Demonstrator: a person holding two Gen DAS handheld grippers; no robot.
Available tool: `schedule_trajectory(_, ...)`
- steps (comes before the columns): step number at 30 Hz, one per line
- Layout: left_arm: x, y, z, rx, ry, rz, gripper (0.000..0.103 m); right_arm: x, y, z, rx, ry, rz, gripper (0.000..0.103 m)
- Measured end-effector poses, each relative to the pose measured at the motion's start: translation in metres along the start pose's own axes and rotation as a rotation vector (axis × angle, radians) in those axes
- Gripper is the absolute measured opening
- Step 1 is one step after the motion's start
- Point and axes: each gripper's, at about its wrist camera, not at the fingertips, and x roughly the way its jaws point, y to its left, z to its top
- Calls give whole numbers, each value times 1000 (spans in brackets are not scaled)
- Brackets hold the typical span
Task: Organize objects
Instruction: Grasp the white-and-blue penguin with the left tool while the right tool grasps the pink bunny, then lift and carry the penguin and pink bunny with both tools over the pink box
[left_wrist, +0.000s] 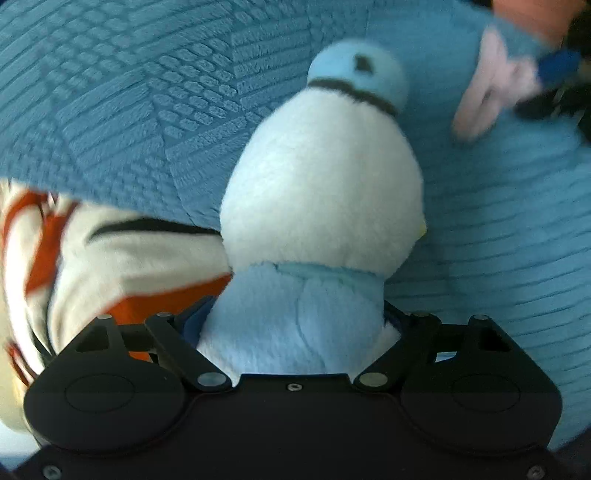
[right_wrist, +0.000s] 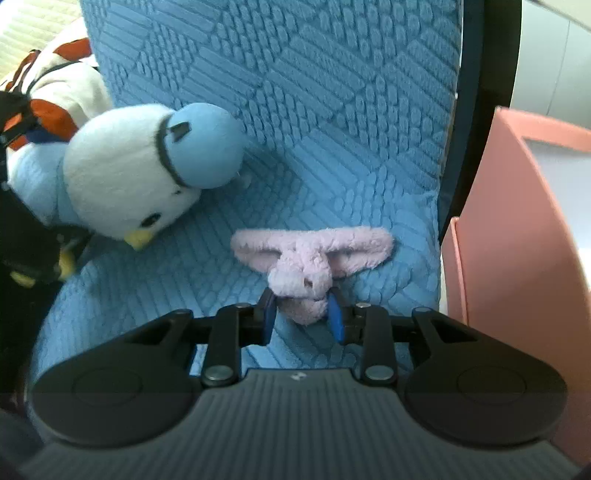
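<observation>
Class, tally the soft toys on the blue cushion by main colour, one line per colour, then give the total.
Blue and white: 1, the bird plush
Pink: 1, the small long-eared plush
White with orange-red: 1, the plush behind the bird
Total: 3

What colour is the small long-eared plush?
Pale pink plush, clearest in the right wrist view.

My tongs' matt black plastic body showed fine ribbing. The penguin toy (right_wrist: 125, 173) was soft, fuzzy plush, the pink bunny (right_wrist: 306, 258) a nubbier fleece. The blue cover (right_wrist: 314, 92) was quilted cloth with raised ridges; the pink box (right_wrist: 517, 229) looked smooth and matt.
</observation>
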Motion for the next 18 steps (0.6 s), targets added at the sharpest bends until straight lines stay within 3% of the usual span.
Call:
schedule_trajectory(10, -42, -6, -28, -335, 19, -199, 84, -38, 13, -21, -49, -25, 17, 33)
schedule_trajectory(14, -70, -25, -56, -490, 7, -255, 84, -56, 23, -35, -140, -45, -3, 33)
schedule_trajectory(18, -80, -49, -84, -631, -17, -350, 84, -69, 19, -45, -115, -26, 22, 33)
